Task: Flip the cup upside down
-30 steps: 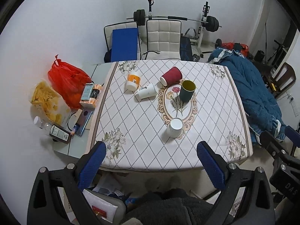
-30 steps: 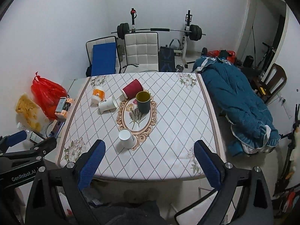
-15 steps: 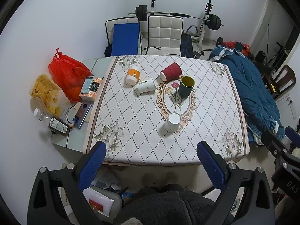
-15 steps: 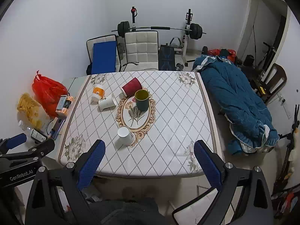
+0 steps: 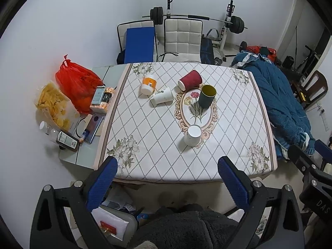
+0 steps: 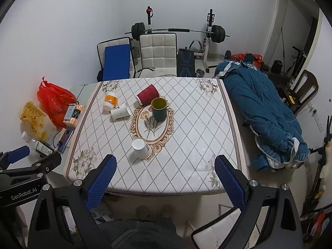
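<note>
Both the left gripper [image 5: 166,178] and right gripper [image 6: 164,176] are spread wide, holding nothing. The dark green cup [image 5: 207,96] stands upright at frame centre, its yellow inside showing nothing.

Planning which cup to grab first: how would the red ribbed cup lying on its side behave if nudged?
The red ribbed cup lies on its side, so it would probably roll in a curve. It looks like paper, likely light and crushable. Its ribbing should aid grip.
</note>
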The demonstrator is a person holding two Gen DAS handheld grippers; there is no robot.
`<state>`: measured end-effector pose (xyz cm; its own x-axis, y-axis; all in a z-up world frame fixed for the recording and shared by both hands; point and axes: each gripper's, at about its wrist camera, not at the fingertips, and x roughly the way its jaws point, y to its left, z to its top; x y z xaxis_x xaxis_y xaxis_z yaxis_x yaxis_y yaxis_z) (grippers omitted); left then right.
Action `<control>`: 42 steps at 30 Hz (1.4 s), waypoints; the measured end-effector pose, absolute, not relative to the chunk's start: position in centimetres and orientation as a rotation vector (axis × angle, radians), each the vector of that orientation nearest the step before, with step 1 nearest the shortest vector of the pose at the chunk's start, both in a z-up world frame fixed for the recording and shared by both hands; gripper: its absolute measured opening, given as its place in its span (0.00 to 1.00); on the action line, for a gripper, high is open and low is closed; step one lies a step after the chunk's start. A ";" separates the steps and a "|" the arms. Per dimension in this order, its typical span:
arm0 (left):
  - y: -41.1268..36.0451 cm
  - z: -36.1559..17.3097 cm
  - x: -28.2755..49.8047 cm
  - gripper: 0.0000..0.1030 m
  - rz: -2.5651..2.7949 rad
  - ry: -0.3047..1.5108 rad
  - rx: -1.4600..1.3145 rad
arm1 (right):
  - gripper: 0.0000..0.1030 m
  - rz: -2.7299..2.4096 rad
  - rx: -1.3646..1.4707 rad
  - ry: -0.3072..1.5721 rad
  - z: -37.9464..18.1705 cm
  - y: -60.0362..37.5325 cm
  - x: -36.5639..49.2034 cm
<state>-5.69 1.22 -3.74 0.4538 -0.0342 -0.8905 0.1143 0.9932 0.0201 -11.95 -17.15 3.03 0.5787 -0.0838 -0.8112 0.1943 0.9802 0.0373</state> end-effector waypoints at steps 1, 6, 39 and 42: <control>1.3 -3.7 -5.8 0.96 -0.092 1.096 0.081 | 0.95 -0.162 0.128 0.941 3.0 -17.1 -12.0; 1.5 -3.6 -5.9 0.96 -0.088 1.096 0.086 | 0.95 -0.158 0.136 0.944 2.9 -17.0 -12.1; 1.4 -3.2 -7.1 0.99 -0.075 1.080 0.097 | 0.95 -0.126 0.148 0.958 2.8 -16.8 -12.1; 1.4 -3.2 -7.2 0.99 -0.078 1.081 0.099 | 0.95 -0.127 0.149 0.959 3.0 -17.1 -12.2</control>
